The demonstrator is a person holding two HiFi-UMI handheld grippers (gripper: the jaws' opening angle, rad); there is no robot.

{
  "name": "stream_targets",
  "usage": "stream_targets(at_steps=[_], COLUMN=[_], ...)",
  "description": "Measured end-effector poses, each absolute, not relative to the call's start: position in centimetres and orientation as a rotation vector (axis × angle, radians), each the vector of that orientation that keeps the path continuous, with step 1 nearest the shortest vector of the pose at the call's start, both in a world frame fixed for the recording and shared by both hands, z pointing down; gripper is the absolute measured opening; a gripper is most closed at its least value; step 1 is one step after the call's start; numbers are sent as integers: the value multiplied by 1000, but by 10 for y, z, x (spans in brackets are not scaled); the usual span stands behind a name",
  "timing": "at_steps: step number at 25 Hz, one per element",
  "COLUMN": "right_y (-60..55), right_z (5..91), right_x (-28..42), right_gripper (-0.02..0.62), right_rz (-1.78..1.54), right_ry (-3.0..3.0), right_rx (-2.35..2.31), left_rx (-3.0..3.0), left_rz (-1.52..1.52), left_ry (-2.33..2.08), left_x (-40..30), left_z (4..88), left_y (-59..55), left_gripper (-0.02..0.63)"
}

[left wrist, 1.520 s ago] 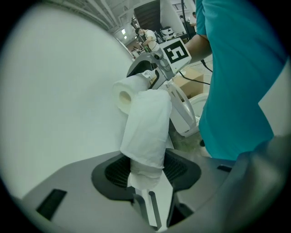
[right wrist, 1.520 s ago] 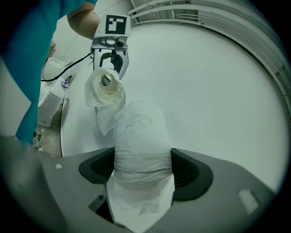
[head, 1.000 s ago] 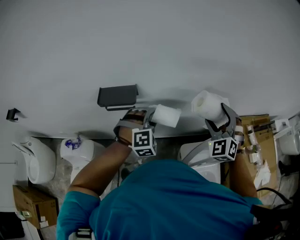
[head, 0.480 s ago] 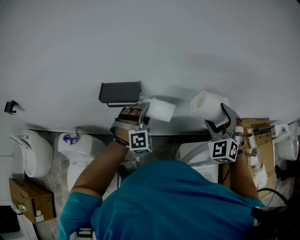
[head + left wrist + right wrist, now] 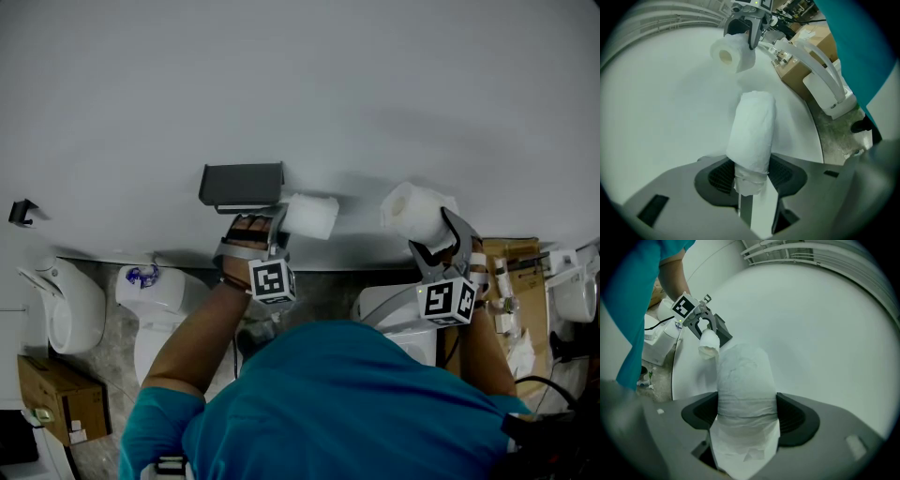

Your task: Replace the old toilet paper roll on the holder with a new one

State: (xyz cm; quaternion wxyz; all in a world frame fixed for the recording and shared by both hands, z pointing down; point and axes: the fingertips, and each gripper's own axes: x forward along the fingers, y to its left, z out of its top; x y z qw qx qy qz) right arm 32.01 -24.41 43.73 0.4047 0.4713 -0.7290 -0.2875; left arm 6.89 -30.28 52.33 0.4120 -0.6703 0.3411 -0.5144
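Slimmer toilet roll [image 5: 751, 131] clamped in left tool [image 5: 751, 174], fatter roll [image 5: 743, 380] in right tool [image 5: 747, 414].

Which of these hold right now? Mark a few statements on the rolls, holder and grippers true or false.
1. The left gripper holds the thinner roll. True.
2. The right gripper is empty. False: its fingers clamp the fatter roll.
3. A roll hangs on the dark holder. False: it carries none; both rolls are in the grippers.
4. In the head view the thinner roll is just right of the holder. True.
5. A cardboard box sits on the floor at lower left. True.
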Motion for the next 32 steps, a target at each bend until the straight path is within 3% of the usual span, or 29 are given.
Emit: stream_targets(at_steps=[32], right_y=[-243], right_z=[438], right_x=[309], right_gripper=[370], right_rz=[-739], right_ry=[-1860], right_rx=[1170], left_rx=[-1740], left_rz=[-1265], left_ry=[949], left_x=[63], left_z=[523], left_y=[-301], left_gripper=[199])
